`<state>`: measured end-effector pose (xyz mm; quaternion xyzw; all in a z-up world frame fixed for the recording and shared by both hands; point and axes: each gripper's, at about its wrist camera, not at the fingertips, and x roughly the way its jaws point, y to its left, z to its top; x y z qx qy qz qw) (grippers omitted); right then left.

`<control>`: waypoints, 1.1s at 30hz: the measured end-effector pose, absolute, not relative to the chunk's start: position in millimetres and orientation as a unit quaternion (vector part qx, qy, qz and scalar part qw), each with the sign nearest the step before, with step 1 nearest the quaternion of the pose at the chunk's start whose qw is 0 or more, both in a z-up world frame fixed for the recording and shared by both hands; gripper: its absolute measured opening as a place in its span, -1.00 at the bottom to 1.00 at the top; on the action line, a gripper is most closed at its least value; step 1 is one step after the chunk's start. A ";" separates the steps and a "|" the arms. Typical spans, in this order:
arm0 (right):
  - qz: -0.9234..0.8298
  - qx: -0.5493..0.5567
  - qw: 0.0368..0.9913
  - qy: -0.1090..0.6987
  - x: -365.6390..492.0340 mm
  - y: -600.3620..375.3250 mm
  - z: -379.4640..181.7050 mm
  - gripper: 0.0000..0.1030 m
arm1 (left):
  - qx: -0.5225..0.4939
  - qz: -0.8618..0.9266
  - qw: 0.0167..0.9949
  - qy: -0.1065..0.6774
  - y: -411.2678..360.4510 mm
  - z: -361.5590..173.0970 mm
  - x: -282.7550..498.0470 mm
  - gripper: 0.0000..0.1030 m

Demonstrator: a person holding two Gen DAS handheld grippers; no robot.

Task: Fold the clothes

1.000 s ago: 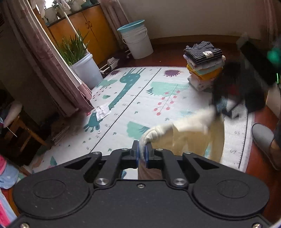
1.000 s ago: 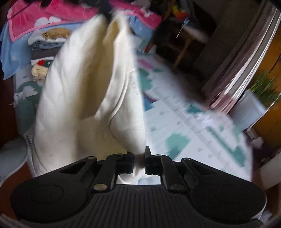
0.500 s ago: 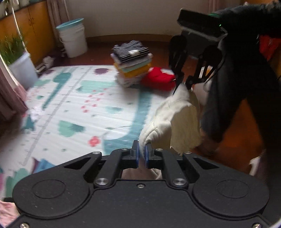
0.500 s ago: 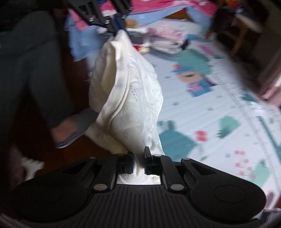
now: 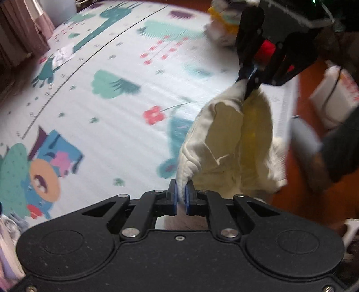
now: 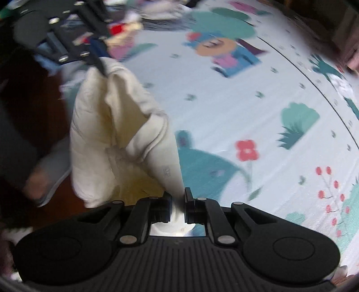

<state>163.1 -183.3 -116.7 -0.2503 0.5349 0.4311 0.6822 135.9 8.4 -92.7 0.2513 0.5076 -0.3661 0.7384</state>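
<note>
A cream-white garment [image 5: 226,143] hangs slack between my two grippers, above the edge of a patterned play mat [image 5: 116,112]. My left gripper [image 5: 181,197] is shut on one corner of it; in the left wrist view the right gripper [image 5: 249,83] pinches the far corner. From the right wrist view my right gripper [image 6: 177,207] is shut on the cream garment [image 6: 107,139], and the left gripper [image 6: 98,60] grips the opposite end at top left. Both grippers point steeply down at the mat [image 6: 258,101].
A person's dark trouser leg and grey slipper [image 6: 51,170] stand on the brown floor beside the mat. Folded clothes [image 5: 224,20] and a red item [image 5: 267,48] lie at the mat's far edge. A white bag [image 5: 336,96] sits at the right.
Both grippers have dropped and tilted down toward the mat, carrying the cream garment with them. The view now shows mostly mat instead of the room.
</note>
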 end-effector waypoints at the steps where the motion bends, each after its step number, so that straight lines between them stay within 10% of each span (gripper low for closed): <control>1: 0.425 -0.245 0.685 0.539 176.1 -182.7 -127.5 -0.76 | 0.249 -0.358 0.742 0.510 12.2 -98.3 148.3 -0.88; 13: 0.323 -0.203 0.742 0.551 286.0 -181.6 -218.7 -0.74 | 0.204 -0.287 0.765 0.540 34.9 -184.0 268.6 -0.88; 17: 0.240 -0.226 0.785 0.525 306.2 -170.9 -245.2 0.07 | 0.209 -0.237 0.784 0.535 33.3 -206.9 294.8 -0.72; 20: 0.219 -0.221 0.801 0.511 313.2 -166.4 -255.5 0.15 | 0.219 -0.192 0.805 0.517 30.9 -218.6 306.8 -0.19; 25: 0.236 -0.218 0.819 0.476 298.2 -175.5 -236.9 0.62 | 0.215 -0.207 0.826 0.479 26.3 -199.1 292.8 -0.18; 33: 0.304 -0.177 0.821 0.449 235.3 -217.2 -201.7 0.61 | 0.188 -0.259 0.839 0.441 25.8 -168.3 237.5 -0.08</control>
